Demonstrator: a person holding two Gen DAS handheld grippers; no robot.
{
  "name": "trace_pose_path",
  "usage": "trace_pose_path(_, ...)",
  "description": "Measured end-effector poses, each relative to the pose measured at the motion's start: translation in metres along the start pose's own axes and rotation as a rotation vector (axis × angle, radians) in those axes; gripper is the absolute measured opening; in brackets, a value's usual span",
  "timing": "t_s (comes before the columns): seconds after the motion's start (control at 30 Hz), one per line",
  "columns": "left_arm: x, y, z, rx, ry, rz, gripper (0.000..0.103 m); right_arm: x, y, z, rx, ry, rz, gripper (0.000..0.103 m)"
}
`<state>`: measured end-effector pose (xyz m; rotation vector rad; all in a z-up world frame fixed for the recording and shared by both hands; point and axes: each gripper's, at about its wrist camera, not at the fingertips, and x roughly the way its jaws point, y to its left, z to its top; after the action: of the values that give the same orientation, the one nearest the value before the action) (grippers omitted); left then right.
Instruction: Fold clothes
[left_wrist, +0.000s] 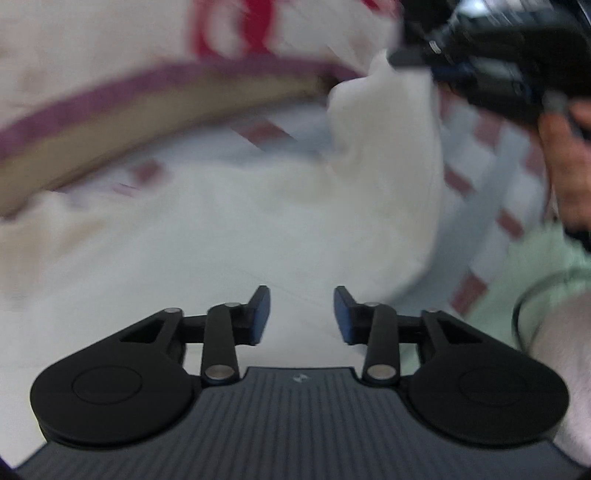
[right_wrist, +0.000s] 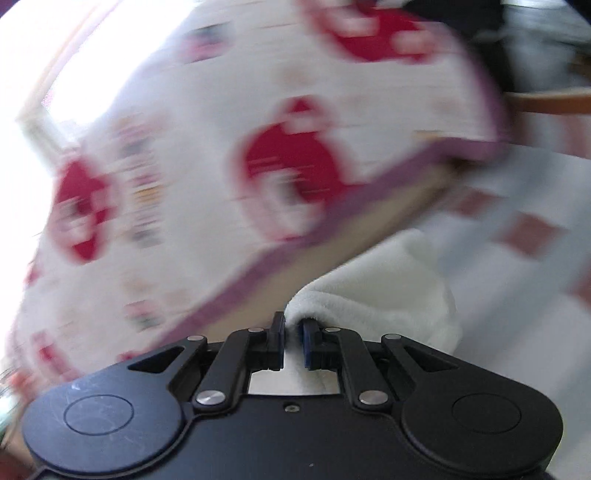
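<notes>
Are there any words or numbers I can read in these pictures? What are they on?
None can be read.
The red and white patterned cloth has red shapes and small coloured marks, too blurred to tell whether any are letters.
The left gripper has a tiny pale mark on its ribbed body, too small to read.
The white garment, pinched by the right gripper, shows no writing.

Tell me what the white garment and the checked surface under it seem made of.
White garment: likely fleece or terry, matte with a fuzzy nap at the edge pinched by the right tool. Checked surface: looks like woven cloth, flat and matte; too blurred to be sure.
</notes>
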<state>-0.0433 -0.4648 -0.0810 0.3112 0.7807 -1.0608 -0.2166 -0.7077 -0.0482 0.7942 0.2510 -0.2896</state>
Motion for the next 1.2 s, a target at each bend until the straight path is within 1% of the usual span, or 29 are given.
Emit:
trace_pose_path(0.03, -0.015, 0.016, 0.0, -0.048, -0.027, 0.043, 0.042, 0.006, 0.017, -0.006, -0.005, 0.016, 0.071, 0.012)
trace_pose_path(0.1, -0.038, 0.049, -0.001, -0.095, -0.046, 0.178, 0.041, 0.019, 0.047, -0.023, 0.002, 0.055, 0.2, 0.012)
trace_pose_path(0.2, -0.061, 0.1, -0.016, -0.181, -0.042, 0.36, 0.039, 0.043, 0.073, -0.067, 0.067, 0.164, 0.322, 0.012)
trace_pose_path(0.23, -0.068, 0.117, -0.021, -0.211, -0.039, 0.419, 0.039, 0.053, 0.08, -0.085, 0.059, 0.213, 0.338, 0.012)
trace_pose_path(0.27, -0.074, 0.133, -0.03, -0.257, -0.033, 0.445, 0.039, 0.065, 0.087, -0.107, 0.01, 0.275, 0.324, 0.015)
trace_pose_path(0.3, -0.079, 0.148, -0.039, -0.312, -0.025, 0.452, 0.039, 0.077, 0.093, -0.128, -0.052, 0.352, 0.295, 0.016)
trace_pose_path(0.37, -0.085, 0.167, -0.06, -0.392, 0.0, 0.458, 0.04, 0.101, 0.101, -0.167, -0.195, 0.531, 0.192, 0.018)
trace_pose_path(0.4, -0.086, 0.173, -0.069, -0.415, 0.015, 0.463, 0.04, 0.108, 0.103, -0.18, -0.245, 0.601, 0.136, 0.018)
trace_pose_path(0.43, -0.087, 0.175, -0.076, -0.425, 0.026, 0.466, 0.04, 0.111, 0.104, -0.189, -0.276, 0.645, 0.099, 0.018)
trace_pose_path(0.47, -0.087, 0.173, -0.084, -0.431, 0.03, 0.458, 0.041, 0.107, 0.104, -0.187, -0.278, 0.642, 0.103, 0.022)
trace_pose_path(0.5, -0.087, 0.172, -0.09, -0.436, 0.029, 0.443, 0.042, 0.101, 0.104, -0.18, -0.274, 0.622, 0.124, 0.029)
trace_pose_path(0.53, -0.084, 0.169, -0.092, -0.433, 0.029, 0.425, 0.042, 0.094, 0.105, -0.173, -0.272, 0.594, 0.136, 0.041)
trace_pose_path(0.57, -0.081, 0.168, -0.094, -0.42, 0.031, 0.406, 0.042, 0.086, 0.104, -0.165, -0.283, 0.553, 0.126, 0.046)
trace_pose_path(0.63, -0.074, 0.159, -0.093, -0.36, 0.05, 0.407, 0.044, 0.065, 0.099, -0.149, -0.332, 0.461, 0.078, 0.048)
trace_pose_path(0.67, -0.071, 0.153, -0.09, -0.311, 0.061, 0.428, 0.044, 0.055, 0.094, -0.14, -0.355, 0.415, 0.043, 0.054)
trace_pose_path(0.7, -0.07, 0.146, -0.086, -0.263, 0.061, 0.442, 0.044, 0.047, 0.084, -0.13, -0.366, 0.375, -0.014, 0.056)
trace_pose_path(0.73, -0.07, 0.14, -0.082, -0.22, 0.056, 0.448, 0.044, 0.042, 0.071, -0.12, -0.353, 0.354, -0.072, 0.057)
trace_pose_path(0.77, -0.072, 0.134, -0.077, -0.193, 0.042, 0.433, 0.046, 0.038, 0.056, -0.11, -0.32, 0.354, -0.118, 0.057)
trace_pose_path(0.83, -0.077, 0.119, -0.07, -0.155, 0.003, 0.374, 0.049, 0.028, 0.03, -0.097, -0.207, 0.357, -0.183, 0.058)
trace_pose_path(0.87, -0.078, 0.11, -0.067, -0.134, -0.014, 0.339, 0.05, 0.021, 0.019, -0.093, -0.121, 0.356, -0.189, 0.059)
trace_pose_path(0.9, -0.079, 0.102, -0.064, -0.113, -0.03, 0.304, 0.051, 0.017, 0.011, -0.09, -0.036, 0.356, -0.17, 0.059)
trace_pose_path(0.93, -0.077, 0.094, -0.061, -0.085, -0.039, 0.277, 0.053, 0.015, 0.004, -0.089, 0.019, 0.353, -0.161, 0.061)
trace_pose_path(0.97, -0.072, 0.085, -0.058, -0.051, -0.04, 0.25, 0.057, 0.018, -0.001, -0.09, 0.032, 0.348, -0.167, 0.061)
trace_pose_path(1.03, -0.057, 0.074, -0.055, -0.017, -0.021, 0.201, 0.063, 0.024, -0.013, -0.094, 0.058, 0.344, -0.188, 0.061)
trace_pose_path(1.07, -0.048, 0.069, -0.053, -0.007, -0.006, 0.187, 0.066, 0.027, -0.023, -0.097, 0.085, 0.351, -0.214, 0.061)
trace_pose_path(1.1, -0.039, 0.066, -0.052, 0.002, 0.012, 0.179, 0.067, 0.03, -0.031, -0.098, 0.129, 0.351, -0.226, 0.061)
trace_pose_path(1.2, -0.007, 0.054, -0.049, 0.069, 0.104, 0.201, 0.071, 0.028, -0.048, -0.096, 0.226, 0.323, -0.201, 0.061)
